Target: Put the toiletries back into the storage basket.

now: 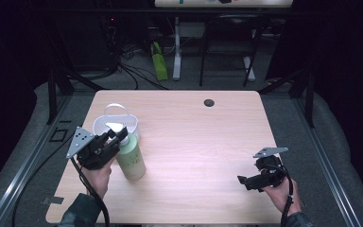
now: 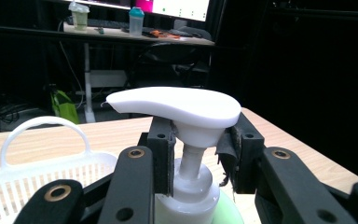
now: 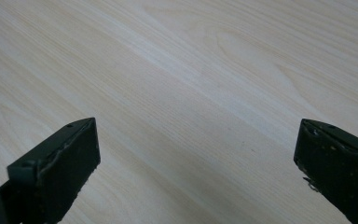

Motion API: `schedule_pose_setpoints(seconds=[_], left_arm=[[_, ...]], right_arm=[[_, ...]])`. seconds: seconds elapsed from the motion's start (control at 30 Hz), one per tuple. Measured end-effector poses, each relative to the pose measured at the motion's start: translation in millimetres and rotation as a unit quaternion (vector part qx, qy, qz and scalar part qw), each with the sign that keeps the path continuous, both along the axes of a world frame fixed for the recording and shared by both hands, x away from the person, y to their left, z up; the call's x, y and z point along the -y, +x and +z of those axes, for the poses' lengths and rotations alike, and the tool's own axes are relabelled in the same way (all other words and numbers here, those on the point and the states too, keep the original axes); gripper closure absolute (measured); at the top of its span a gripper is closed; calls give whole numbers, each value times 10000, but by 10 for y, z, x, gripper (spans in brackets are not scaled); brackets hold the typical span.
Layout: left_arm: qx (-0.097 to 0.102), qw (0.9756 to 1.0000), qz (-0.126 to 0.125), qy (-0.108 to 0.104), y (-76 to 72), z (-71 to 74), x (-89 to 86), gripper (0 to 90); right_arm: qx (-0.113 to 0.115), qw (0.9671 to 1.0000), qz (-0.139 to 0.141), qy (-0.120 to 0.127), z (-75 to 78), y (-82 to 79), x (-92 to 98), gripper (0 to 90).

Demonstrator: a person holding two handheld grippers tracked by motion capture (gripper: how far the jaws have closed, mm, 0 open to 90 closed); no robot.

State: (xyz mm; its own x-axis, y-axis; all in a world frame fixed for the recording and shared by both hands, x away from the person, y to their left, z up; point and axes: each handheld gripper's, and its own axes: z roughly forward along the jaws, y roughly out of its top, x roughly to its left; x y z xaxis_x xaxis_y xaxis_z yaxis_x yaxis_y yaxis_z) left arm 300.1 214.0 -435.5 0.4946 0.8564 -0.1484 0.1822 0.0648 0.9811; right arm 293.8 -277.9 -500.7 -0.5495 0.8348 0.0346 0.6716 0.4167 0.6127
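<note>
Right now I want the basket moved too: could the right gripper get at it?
Probably yes: the right gripper is open and empty over bare table, though the basket sits far across, behind the pump bottle.

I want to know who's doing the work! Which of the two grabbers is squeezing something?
The left gripper. Its jaws clamp the neck of the green pump bottle, under the white pump head. The right gripper is wide open above bare table.
</note>
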Motion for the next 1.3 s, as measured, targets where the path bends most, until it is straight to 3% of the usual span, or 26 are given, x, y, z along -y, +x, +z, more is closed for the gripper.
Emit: schedule_pose_setpoints(seconds=[0.37, 1.3], left_arm=[[98, 9999, -38, 38, -38, 103, -12, 673], [101, 9998, -96, 167, -48, 308, -97, 674]], right_arm=[[6, 10000, 33, -9, -3, 3, -6, 0], [-56, 10000, 23, -55, -34, 13, 0, 0]])
